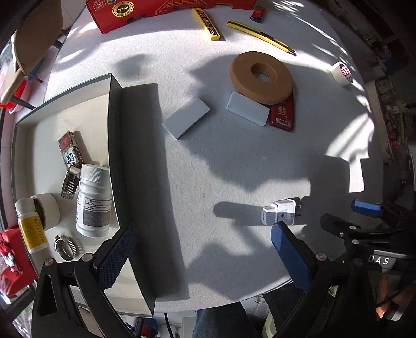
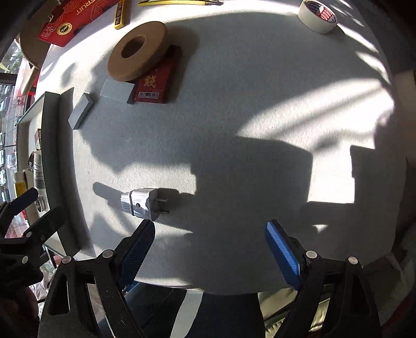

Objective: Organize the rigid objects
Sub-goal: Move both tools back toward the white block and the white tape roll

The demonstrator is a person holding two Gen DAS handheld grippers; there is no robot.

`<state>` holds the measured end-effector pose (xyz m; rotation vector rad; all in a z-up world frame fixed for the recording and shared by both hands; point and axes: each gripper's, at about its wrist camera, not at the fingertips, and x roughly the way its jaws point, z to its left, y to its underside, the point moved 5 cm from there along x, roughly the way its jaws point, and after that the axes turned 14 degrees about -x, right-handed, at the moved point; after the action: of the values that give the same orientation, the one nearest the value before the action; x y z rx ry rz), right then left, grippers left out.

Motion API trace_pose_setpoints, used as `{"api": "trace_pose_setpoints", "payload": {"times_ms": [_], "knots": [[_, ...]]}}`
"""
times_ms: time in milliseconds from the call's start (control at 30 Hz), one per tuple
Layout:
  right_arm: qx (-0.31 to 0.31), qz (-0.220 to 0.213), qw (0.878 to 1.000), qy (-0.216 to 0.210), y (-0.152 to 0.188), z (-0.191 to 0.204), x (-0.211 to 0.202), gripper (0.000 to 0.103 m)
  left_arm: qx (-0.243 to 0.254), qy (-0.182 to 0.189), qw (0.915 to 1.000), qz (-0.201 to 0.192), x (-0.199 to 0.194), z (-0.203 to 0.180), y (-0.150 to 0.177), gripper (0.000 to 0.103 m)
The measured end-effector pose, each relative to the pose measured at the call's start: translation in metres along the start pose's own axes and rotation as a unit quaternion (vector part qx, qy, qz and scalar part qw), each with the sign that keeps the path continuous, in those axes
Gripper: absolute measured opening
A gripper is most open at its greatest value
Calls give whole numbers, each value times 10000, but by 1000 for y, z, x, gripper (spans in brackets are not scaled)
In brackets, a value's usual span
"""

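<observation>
A white plug adapter (image 1: 282, 211) lies on the white table near the front edge; it also shows in the right wrist view (image 2: 141, 204). My left gripper (image 1: 202, 249) is open and empty, its right finger (image 1: 288, 249) just in front of the plug. My right gripper (image 2: 210, 241) is open and empty, its left finger (image 2: 137, 249) just in front of the plug. A white tray (image 1: 52, 111) at the left holds two pill bottles (image 1: 93, 200), a small printed box (image 1: 70, 152), hose clamps (image 1: 66, 245) and a white roll.
On the table lie two grey blocks (image 1: 186, 117) (image 1: 247, 108), a brown tape ring (image 1: 261, 75) on a red packet (image 1: 283, 114), a white tape roll (image 1: 342, 72), a yellow cutter (image 1: 260, 36), a yellow blade case (image 1: 206, 23) and a red box (image 1: 156, 10).
</observation>
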<state>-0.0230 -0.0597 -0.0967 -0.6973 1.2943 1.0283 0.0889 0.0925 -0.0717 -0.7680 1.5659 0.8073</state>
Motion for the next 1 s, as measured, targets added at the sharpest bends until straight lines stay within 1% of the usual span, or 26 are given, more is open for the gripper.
{"api": "trace_pose_setpoints", "payload": {"times_ms": [67,133,200,300,467,500,567,667,767,833,967,1000], "knots": [[-334,-36,9994,56,3,6,3,88,-179,94,9997,102,5,-5,-7,103],[-641,20,9979,132,10,15,9,88,-385,115,9991,143,9,-7,-16,103],[-785,50,9969,75,13,22,12,88,-657,127,9977,141,14,-11,-26,103],[-730,74,9973,-39,17,20,15,88,-1083,157,9939,111,21,-20,-45,103],[-519,-36,9986,-8,14,1,11,88,-1708,118,9852,104,37,-20,-69,103],[-456,-89,9989,9,9,-16,6,88,-1817,82,9833,79,38,-16,-76,103],[-289,-233,9993,98,4,-29,-1,88,-2015,15,9795,38,42,-13,-83,103],[75,-496,9986,184,-12,-60,-15,88,-2250,-97,9743,-66,46,-9,-93,103],[429,-689,9965,217,-37,-95,-25,88,-2398,-210,9705,-148,48,-7,-101,103],[588,-834,9944,279,-58,-118,-33,88,-2494,-133,9680,-236,47,-6,-105,103],[673,-1082,9905,515,-102,-157,-46,88,-2586,-87,9652,-375,41,-1,-114,103],[694,-1143,9895,556,-112,-165,-49,88,-2658,-68,9632,-392,44,-5,-129,103]]}}
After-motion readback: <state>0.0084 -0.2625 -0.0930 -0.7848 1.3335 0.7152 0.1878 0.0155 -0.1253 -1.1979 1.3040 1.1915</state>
